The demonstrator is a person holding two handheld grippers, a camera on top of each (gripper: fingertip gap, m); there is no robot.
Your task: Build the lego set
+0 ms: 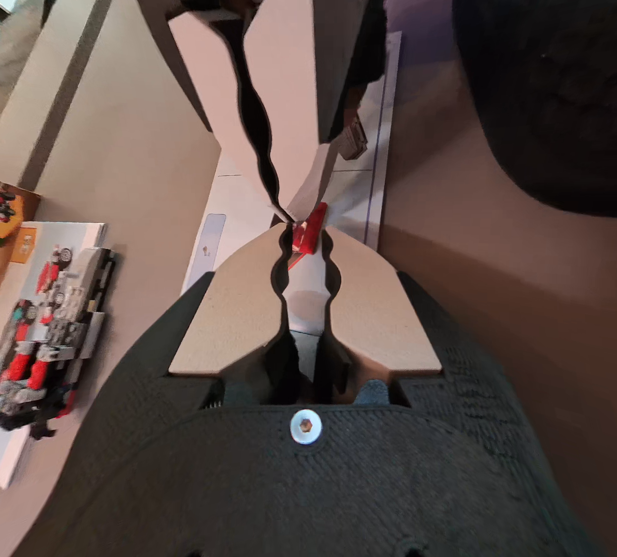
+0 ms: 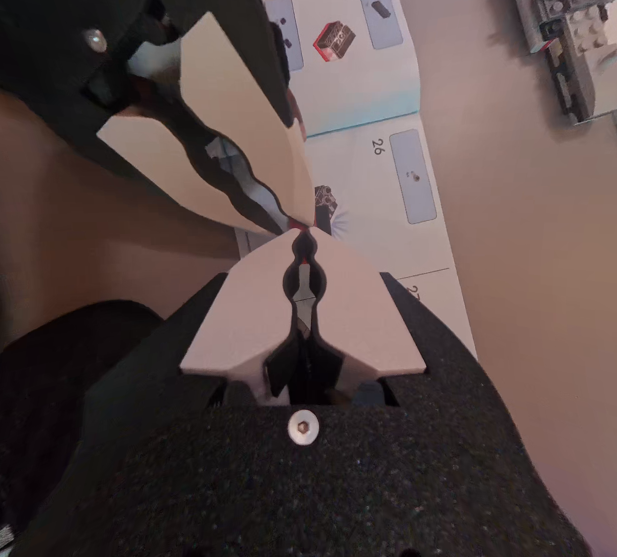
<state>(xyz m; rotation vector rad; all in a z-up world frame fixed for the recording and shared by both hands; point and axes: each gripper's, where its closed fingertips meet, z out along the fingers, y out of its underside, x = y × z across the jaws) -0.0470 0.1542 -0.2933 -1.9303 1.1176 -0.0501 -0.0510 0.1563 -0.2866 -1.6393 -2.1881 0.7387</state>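
Tan table (image 1: 133, 140): both grippers pinch red piece (image 1: 309, 230).

Opposed wrist views — sharing booklet (image 2: 360, 90).

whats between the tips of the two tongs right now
A small red lego piece, pinched where the left tongs meet the right tongs tip to tip; clearest in the left wrist view.
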